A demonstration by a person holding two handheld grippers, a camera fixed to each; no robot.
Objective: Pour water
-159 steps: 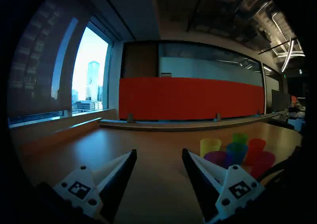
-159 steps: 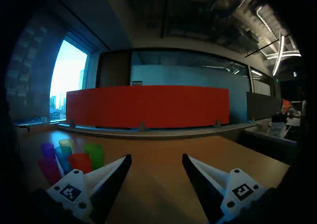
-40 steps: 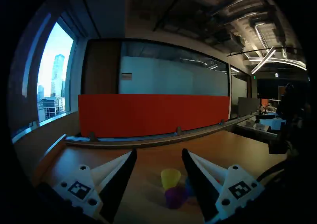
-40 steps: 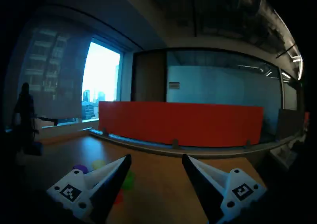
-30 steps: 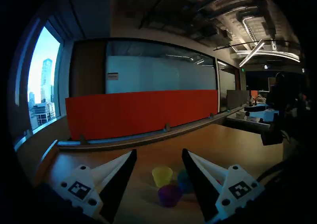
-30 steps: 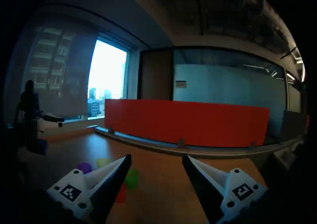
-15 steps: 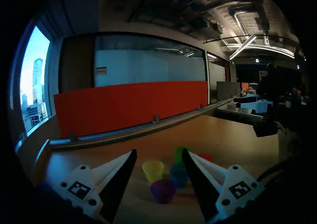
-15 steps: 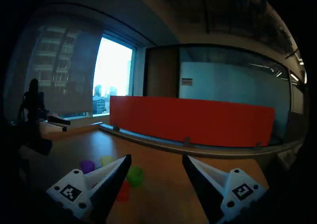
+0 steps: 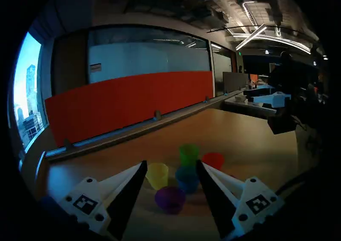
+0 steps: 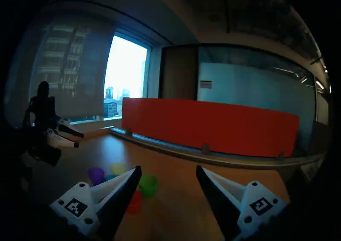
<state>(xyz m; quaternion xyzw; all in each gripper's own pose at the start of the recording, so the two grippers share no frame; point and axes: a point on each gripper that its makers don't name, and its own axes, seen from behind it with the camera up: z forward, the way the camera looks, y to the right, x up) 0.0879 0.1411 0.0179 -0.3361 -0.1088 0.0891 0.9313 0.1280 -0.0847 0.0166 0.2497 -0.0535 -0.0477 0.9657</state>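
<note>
Several small coloured cups stand clustered on the wooden table [image 9: 243, 134]. In the left gripper view my left gripper [image 9: 170, 162] is open, and between its fingers I see the yellow cup [image 9: 157, 175], purple cup [image 9: 169, 199], blue cup [image 9: 186, 179], green cup [image 9: 188, 154] and red cup [image 9: 212, 160]. None is touched. My right gripper [image 10: 168, 167] is open and holds nothing. By its left finger sit the purple cup [image 10: 96, 175], yellow cup [image 10: 117, 169], green cup [image 10: 148, 185] and red cup [image 10: 135, 201]. The left gripper [image 10: 79, 140] appears far left.
A red partition [image 9: 128, 100] runs along the table's far edge, with glass walls behind and a bright window [image 10: 123, 85] at the side. A dark figure and hand holding the other gripper [image 9: 281, 121] sit at the right edge. Bare tabletop [image 10: 179, 211] lies right of the cups.
The left gripper view has swung so the cups now sit between its fingers and nearer. The right gripper view turned left, bringing the cups and the other gripper more into sight. Both stayed open.
</note>
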